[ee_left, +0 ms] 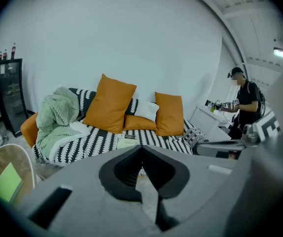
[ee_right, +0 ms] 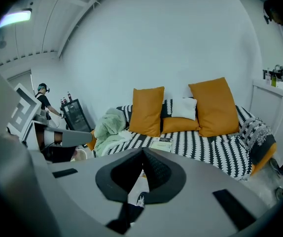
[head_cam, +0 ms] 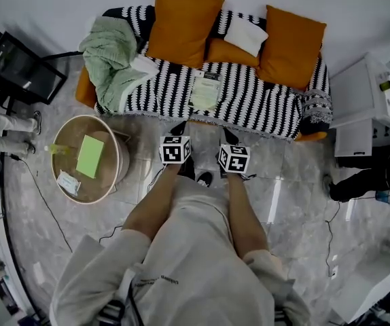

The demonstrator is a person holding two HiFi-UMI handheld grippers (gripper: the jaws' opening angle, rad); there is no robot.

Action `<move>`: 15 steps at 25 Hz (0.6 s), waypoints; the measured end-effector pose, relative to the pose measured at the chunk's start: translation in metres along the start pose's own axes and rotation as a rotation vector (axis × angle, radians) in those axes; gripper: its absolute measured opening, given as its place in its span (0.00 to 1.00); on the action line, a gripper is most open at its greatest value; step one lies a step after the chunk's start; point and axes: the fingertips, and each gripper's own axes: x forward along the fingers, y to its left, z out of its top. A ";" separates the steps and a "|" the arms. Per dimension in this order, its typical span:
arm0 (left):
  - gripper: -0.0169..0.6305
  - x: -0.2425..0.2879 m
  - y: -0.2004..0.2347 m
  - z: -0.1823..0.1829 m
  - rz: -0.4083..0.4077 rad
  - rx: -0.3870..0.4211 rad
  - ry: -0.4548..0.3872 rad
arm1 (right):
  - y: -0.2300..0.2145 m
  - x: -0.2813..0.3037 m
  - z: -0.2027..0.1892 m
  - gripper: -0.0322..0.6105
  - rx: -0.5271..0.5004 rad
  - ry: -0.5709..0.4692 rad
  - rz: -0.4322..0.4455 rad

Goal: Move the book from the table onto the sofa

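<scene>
Both of the person's arms reach side by side toward the sofa with a black-and-white striped cover (head_cam: pixel 263 104). The left hand-held gripper (ee_left: pixel 142 158) has its jaws pressed together with nothing between them, and the right hand-held gripper (ee_right: pixel 142 158) is the same — closed and empty. A bright green rectangular book (head_cam: pixel 90 155) lies flat on the round, light wooden surface (head_cam: pixel 117 148) at the person's left, well apart from both grippers, between a small clear bottle (head_cam: pixel 56 149) and a white packet (head_cam: pixel 68 181). The sofa carries orange cushions (head_cam: pixel 181 24), a white pillow (head_cam: pixel 245 34) and a crumpled pale green blanket (head_cam: pixel 113 60). A pale flat booklet (head_cam: pixel 206 92) rests on its seat — near the front edge.
</scene>
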 end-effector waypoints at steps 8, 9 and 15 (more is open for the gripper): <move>0.04 0.000 0.005 -0.005 0.007 -0.017 0.015 | -0.002 -0.001 -0.001 0.06 0.002 0.008 -0.001; 0.04 0.000 0.005 -0.005 0.006 -0.015 0.015 | -0.002 -0.001 -0.002 0.06 0.002 0.009 -0.002; 0.04 0.002 0.004 -0.008 0.005 -0.040 0.012 | -0.004 -0.001 -0.006 0.06 0.004 0.015 -0.002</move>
